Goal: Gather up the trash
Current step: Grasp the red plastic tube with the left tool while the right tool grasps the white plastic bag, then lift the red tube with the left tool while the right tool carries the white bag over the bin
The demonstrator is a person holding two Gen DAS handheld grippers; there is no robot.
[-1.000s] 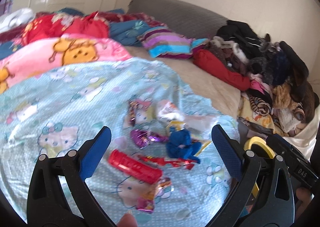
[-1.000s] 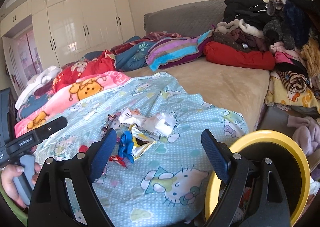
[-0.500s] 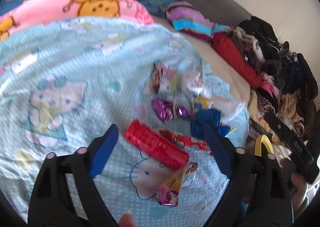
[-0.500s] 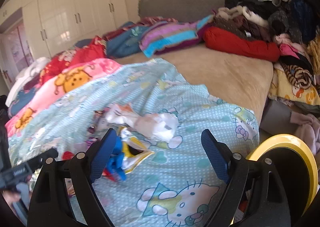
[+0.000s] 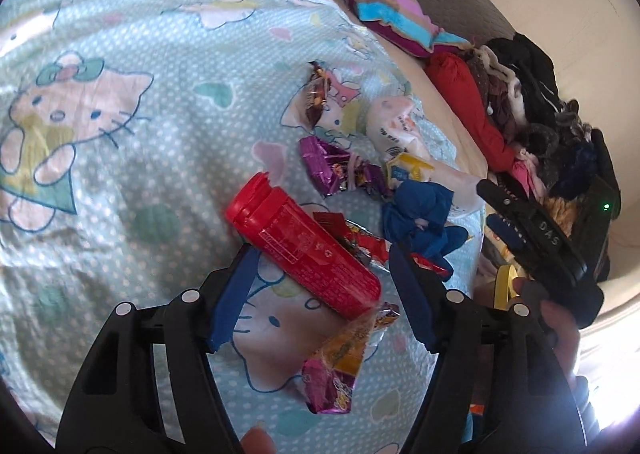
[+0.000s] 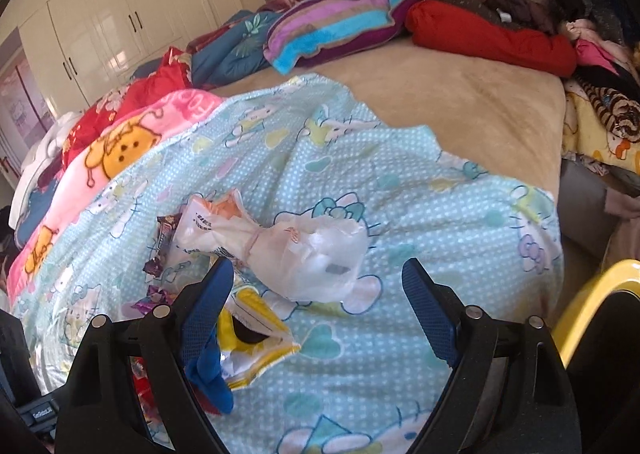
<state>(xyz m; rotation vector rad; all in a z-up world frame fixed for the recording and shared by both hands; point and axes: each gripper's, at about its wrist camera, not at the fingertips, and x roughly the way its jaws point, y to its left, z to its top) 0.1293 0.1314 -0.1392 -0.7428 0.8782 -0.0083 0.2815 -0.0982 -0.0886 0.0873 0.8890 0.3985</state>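
Left gripper (image 5: 320, 250) closing around red tube (image 5: 304, 250) on blue blanket (image 5: 160, 134), pads not pressing. Right gripper (image 6: 318, 274) spread wide over white bag (image 6: 304, 254), near blanket's edge.

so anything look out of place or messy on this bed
Yes: litter lies scattered on the light blue cartoon-cat blanket: a red tube on its side, crumpled purple foil wrappers, a torn-open yellow packet, a knotted white plastic bag and a blue wad.
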